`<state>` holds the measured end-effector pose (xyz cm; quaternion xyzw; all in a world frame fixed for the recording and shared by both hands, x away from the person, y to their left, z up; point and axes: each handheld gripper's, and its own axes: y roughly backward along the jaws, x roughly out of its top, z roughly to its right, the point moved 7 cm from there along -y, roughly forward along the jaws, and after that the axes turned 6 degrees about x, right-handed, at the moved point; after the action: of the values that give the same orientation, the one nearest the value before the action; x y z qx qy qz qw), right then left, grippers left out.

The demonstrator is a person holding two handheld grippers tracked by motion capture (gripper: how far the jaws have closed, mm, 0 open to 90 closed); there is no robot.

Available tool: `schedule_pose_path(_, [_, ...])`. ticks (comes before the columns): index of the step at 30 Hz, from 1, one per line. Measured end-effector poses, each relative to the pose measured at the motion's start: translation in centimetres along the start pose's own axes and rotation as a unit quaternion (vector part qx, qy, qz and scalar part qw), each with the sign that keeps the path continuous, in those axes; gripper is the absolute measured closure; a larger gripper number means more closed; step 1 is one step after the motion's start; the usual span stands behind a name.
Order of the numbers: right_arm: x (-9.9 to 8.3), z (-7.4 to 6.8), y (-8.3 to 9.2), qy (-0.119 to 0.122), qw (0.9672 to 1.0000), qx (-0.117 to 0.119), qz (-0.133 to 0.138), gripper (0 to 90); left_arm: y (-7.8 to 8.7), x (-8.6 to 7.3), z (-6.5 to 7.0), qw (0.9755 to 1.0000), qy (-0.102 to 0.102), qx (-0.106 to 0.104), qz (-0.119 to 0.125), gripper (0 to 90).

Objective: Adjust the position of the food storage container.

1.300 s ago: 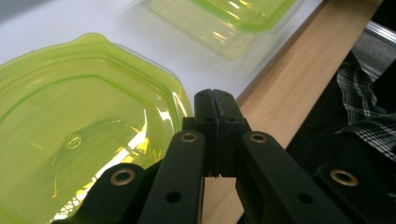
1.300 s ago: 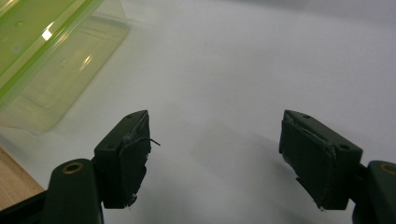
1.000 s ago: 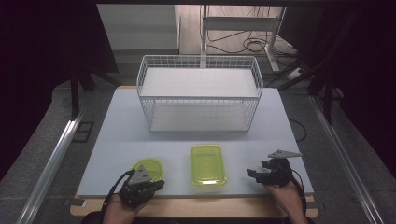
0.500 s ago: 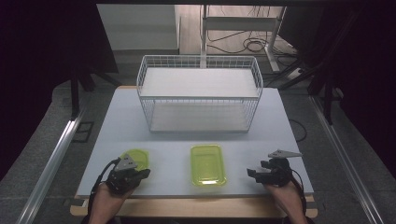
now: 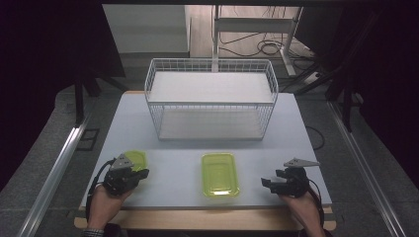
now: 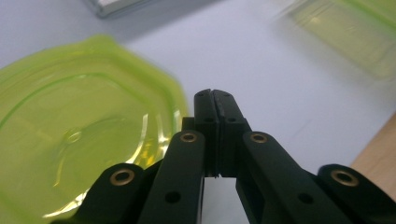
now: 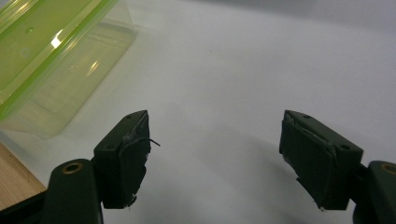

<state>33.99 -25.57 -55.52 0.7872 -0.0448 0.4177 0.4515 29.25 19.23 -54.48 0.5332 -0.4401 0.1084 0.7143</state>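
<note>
From the high view, the left hand-held gripper (image 5: 132, 174) sits at the near left of the desk (image 5: 173, 148), right at the near edge of a small green lid (image 5: 136, 159), while the right hand-held gripper (image 5: 271, 182) rests at the near right, well apart from the green box (image 5: 219, 174) that lies near centre. A white wire basket (image 5: 211, 106) stands at the far middle of the desk. The step in hand looks like dragging or nudging the lid along the desk, perhaps to bring it to the box. In the left gripper view, the left hand-held gripper (image 6: 215, 100) has its jaws pressed together; whether their tip nips the lid (image 6: 79, 126) rim or only lies beside it I cannot tell. The lid is translucent yellow-green, shallow, with cut corners and a glossy surface; the box (image 6: 350, 37) blurs at the far right. In the right gripper view, the right hand-held gripper (image 7: 215, 149) is spread over bare desk (image 7: 243, 70), holding nothing, with the box (image 7: 51, 51) at far left: clear walls, green rim. The next move probably calls for a firm pinch on the lid's rim, then lifting it towards the box.
</note>
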Motion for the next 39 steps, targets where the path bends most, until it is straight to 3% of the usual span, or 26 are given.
schedule_pose_path(2, [0.0, 0.0, 0.0, 0.001, 1.0000, -0.001, 0.001, 24.8, 0.3, 0.5, 0.8, 0.9999, -0.005, -0.003, 0.010, 89.2])
schedule_pose_path(5, [0.1, -0.1, 0.0, 0.001, 1.0000, -0.002, 0.004, 25.0, 0.1, 1.0, 2.4, 0.9993, -0.011, -0.028, 0.022, 89.0])
schedule_pose_path(9, [0.2, -0.2, 0.1, 0.000, 1.0000, 0.000, 0.006, 28.0, -1.7, 1.3, 5.5, 0.9972, -0.041, -0.062, 0.004, 88.8])
schedule_pose_path(10, [0.2, -0.2, 0.1, 0.000, 1.0000, 0.000, 0.006, 28.0, -1.7, 1.3, 5.5, 0.9972, -0.041, -0.062, 0.004, 88.9])
schedule_pose_path(14, [0.2, -0.4, 0.2, 0.004, 0.9999, 0.005, 0.008, 33.2, -3.4, 1.5, 7.9, 0.9937, -0.061, -0.093, -0.008, 88.9])
schedule_pose_path(25, [0.4, -2.2, 0.3, 0.034, 0.9990, 0.030, -0.006, 59.5, -6.9, 1.9, 12.8, 0.9839, -0.103, -0.141, -0.038, 88.9])
schedule_pose_path(29, [0.5, -3.6, 0.3, 0.055, 0.9973, 0.047, -0.015, 72.0, -7.6, 2.2, 14.2, 0.9812, -0.102, -0.159, -0.041, 88.8])
schedule_pose_path(30, [0.5, -3.6, 0.3, 0.055, 0.9973, 0.047, -0.015, 72.0, -7.6, 2.2, 14.2, 0.9812, -0.102, -0.159, -0.041, 88.8])
schedule_pose_path(37, [0.3, -4.9, -0.1, 0.076, 0.9950, 0.057, -0.031, 80.3, -9.0, 3.0, 16.9, 0.9752, -0.088, -0.201, -0.029, 88.1])
schedule_pose_path(39, [0.3, -5.0, 0.0, 0.078, 0.9948, 0.058, -0.032, 81.5, -9.3, 3.2, 17.1, 0.9749, -0.092, -0.201, -0.028, 88.5])
